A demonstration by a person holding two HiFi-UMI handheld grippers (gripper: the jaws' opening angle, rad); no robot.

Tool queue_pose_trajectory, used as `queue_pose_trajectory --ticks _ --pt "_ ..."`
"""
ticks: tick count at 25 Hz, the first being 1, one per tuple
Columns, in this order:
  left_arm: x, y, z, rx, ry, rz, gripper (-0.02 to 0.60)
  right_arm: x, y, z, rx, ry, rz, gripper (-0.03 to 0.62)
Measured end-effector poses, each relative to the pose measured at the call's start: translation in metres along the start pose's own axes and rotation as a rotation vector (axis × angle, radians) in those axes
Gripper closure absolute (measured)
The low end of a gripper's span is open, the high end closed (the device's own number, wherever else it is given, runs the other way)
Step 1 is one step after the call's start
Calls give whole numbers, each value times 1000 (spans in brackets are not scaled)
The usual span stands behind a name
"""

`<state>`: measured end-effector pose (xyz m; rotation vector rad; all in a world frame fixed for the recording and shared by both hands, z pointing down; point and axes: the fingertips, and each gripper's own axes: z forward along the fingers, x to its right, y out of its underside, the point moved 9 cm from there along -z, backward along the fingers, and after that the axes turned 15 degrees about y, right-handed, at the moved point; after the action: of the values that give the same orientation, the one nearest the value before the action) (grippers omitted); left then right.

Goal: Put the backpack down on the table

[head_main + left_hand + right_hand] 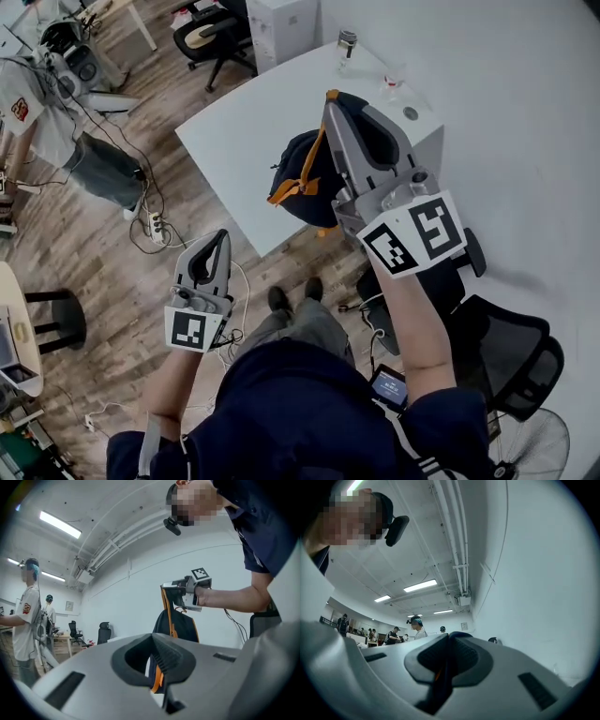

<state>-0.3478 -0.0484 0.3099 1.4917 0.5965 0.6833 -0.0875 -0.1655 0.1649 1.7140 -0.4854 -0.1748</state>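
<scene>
Okay, the right gripper (336, 105) has its jaws clamped on the orange top strap (319, 150) of the dark backpack (298, 178). The bag hangs below them by its own weight. The right gripper view shows the jaws nearly together with a sliver of orange pinched between. It's held high and tipped slightly up, probably to keep the bag's bottom clear of the desk (244, 122) edge. The backpack is in the air at the desk's near edge, partly over the white top and partly over the floor. I judge it not set down yet, though its bottom is hidden in the left gripper view. The left gripper (217, 239) is low and off to the side, well apart from the bag, jaws closed on nothing. The orange past them is just the bag's trim behind. It's likely idle since a strap carry needs one hand. What's left is to go further over the desk, then lower. A strap-hung bag can swing and tip on landing.
</scene>
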Motion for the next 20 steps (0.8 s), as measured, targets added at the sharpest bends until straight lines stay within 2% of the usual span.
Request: queue_pose_trajectory --ticks 5,11,20 --pt "-9 2 8 0 -54 8 578 4 16 19 -9 -22 -12 571" --pt "-8 6 15 -15 -96 12 578 13 42 28 -16 -13 31 569" --pt "-24 7 22 -44 -124 15 578 19 74 55 -22 53 76 569"
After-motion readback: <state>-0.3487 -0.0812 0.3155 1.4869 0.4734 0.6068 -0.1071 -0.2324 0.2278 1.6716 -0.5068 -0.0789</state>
